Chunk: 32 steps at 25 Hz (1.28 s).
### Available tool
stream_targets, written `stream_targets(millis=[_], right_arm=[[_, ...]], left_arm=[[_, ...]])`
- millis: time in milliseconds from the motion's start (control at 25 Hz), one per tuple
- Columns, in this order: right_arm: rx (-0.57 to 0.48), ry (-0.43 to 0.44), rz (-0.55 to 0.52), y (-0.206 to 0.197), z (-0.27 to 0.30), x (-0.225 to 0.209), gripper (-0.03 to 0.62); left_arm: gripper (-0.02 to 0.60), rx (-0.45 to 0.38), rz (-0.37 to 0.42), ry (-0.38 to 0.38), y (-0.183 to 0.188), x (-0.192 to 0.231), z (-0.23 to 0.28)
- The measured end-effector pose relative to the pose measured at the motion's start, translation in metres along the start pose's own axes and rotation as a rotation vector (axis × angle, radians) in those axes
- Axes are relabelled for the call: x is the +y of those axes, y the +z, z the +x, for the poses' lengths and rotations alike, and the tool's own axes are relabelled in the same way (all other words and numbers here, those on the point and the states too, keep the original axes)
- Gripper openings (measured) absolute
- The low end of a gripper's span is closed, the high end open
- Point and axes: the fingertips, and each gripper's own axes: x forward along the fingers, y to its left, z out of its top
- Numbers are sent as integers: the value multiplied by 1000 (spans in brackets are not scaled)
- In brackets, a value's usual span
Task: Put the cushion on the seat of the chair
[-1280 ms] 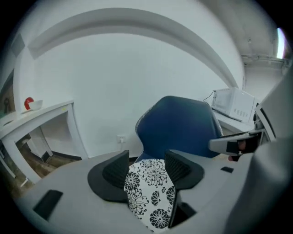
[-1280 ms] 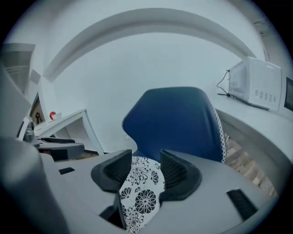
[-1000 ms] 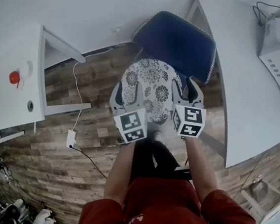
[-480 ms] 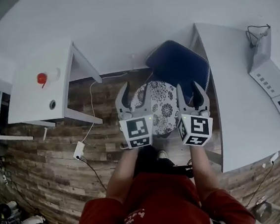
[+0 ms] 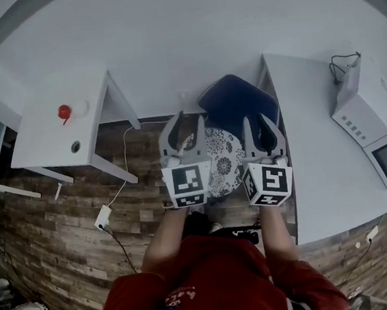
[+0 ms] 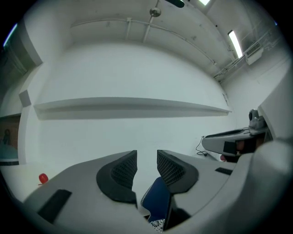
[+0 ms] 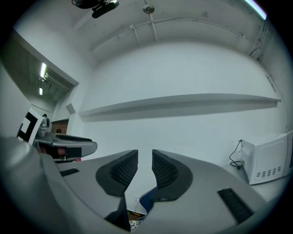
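Blue chair (image 5: 233, 102) is carrying the floral cushion (image 5: 220, 160), which is lying flat just near of the backrest, apparently on the seat. Cushion is looking light, soft and floppy, so it is best pinched at its left and right edges. Left gripper (image 5: 190, 120) and right gripper (image 5: 255, 122) are hovering above it, jaws slightly apart and gripping nothing.

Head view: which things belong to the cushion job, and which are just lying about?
Job: cushion, blue chair, left gripper, right gripper, both with jaws apart and empty.
Lying about: microwave on the desk, red object on the side table, power strip on the floor.
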Motion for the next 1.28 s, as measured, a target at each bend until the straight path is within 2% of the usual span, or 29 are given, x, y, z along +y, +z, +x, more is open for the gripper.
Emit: stream_targets(millis=[120,240,400,1280], right_arm=[[-16,0,2,6,-2,0,60],[-22,21,-4,11,0,6,35],[-15,43,15,14,4,7,34],[-13,19,-17,10,19,2,34]], left_arm=[[96,-12,-6,9,7,0,-2],[43,-16,-8,25,11,3,-2],[34,-28,-25,19,15,2,1],[26,-32,-43,4,10,5,17]])
